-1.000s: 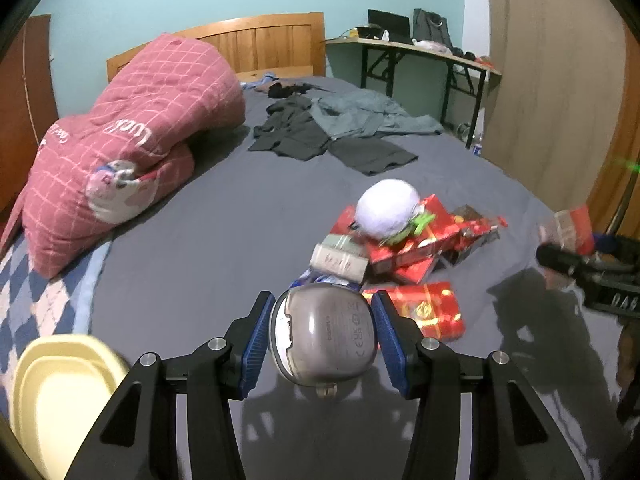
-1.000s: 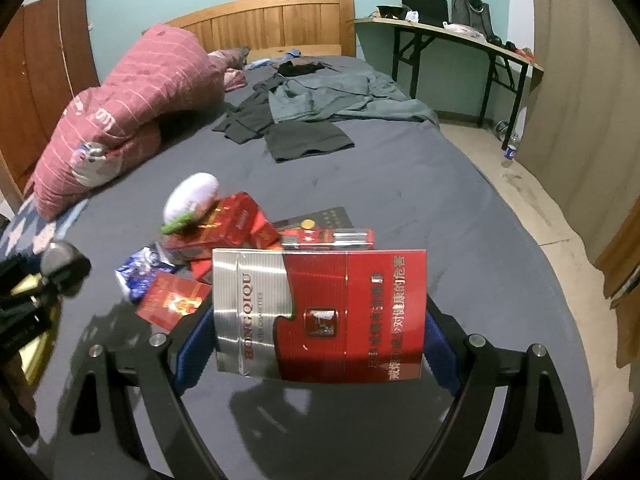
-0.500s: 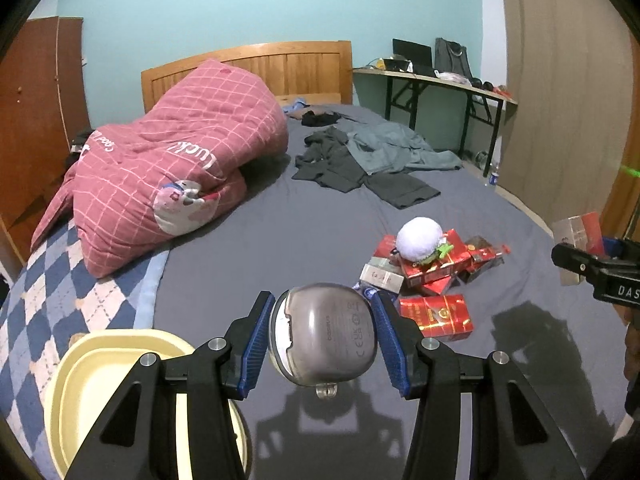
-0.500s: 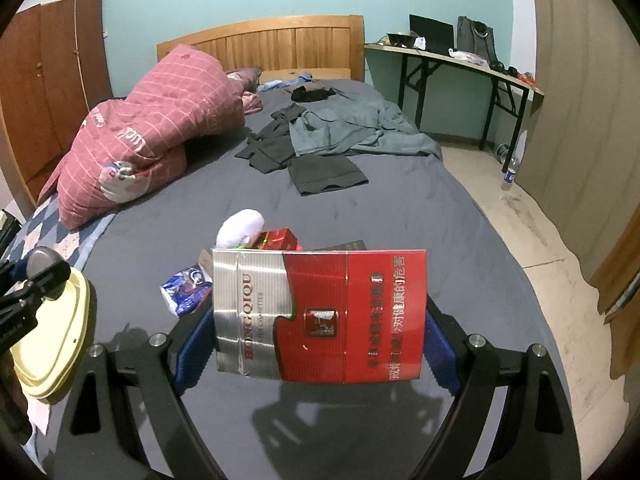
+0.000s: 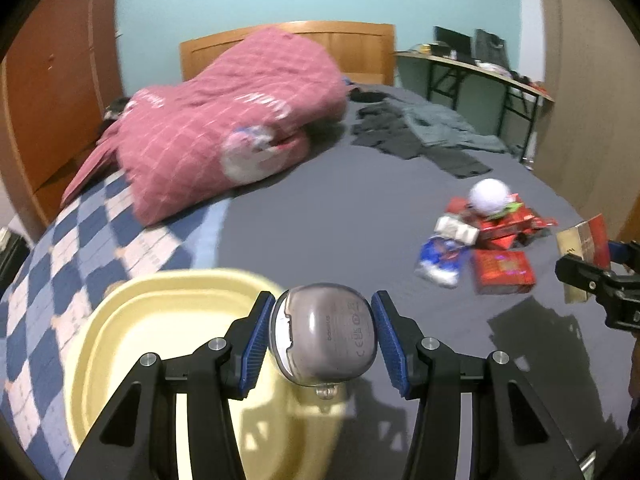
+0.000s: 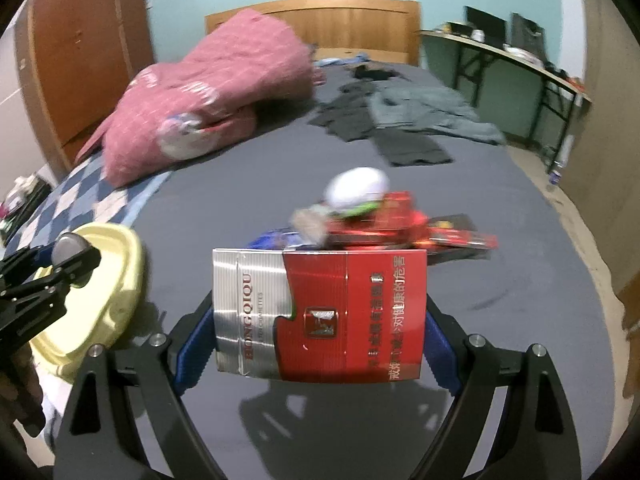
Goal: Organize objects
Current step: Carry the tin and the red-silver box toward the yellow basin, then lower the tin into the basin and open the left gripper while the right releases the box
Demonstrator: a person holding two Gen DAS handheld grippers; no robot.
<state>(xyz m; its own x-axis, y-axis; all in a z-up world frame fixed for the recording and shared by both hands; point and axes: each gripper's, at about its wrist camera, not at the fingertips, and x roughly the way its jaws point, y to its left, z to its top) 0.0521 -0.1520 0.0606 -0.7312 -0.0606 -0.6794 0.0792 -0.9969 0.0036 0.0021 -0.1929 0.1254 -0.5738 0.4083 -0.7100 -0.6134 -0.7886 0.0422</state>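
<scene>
Far left, on the checked bedspread [image 5: 60, 256]: yellow basin [image 5: 132, 320], nothing visible inside; bottom partly hidden by the gripper in the left view.

Left gripper [image 5: 322, 338]: jaws pinching a grey earbud case [image 5: 324, 340], held above the basin's near right rim. Not yet released. Judged: first item about to go in.

Centre, on the grey sheet [image 5: 320, 232]: loose pile still unsorted. White plush ball [image 5: 489, 196] resting on red boxes [image 5: 504, 226]; one pale small box [image 5: 456, 230] beside them; blue foil packet [image 5: 438, 260] and flat red packet [image 5: 502, 272] just in front. Exact count blurred.

Right gripper [image 6: 320, 340]: jaws pressed on the two short edges of a red-and-silver cigarette pack [image 6: 320, 314], held in the air over the sheet, near side of the pile, well apart from the basin. Not yet delivered.

Background, untouched: pink quilt [image 5: 224, 136], dark clothes [image 5: 420, 136], desk [image 5: 472, 72].

Progress, judged: early. Two items in hand, none visibly placed, pile remaining.
</scene>
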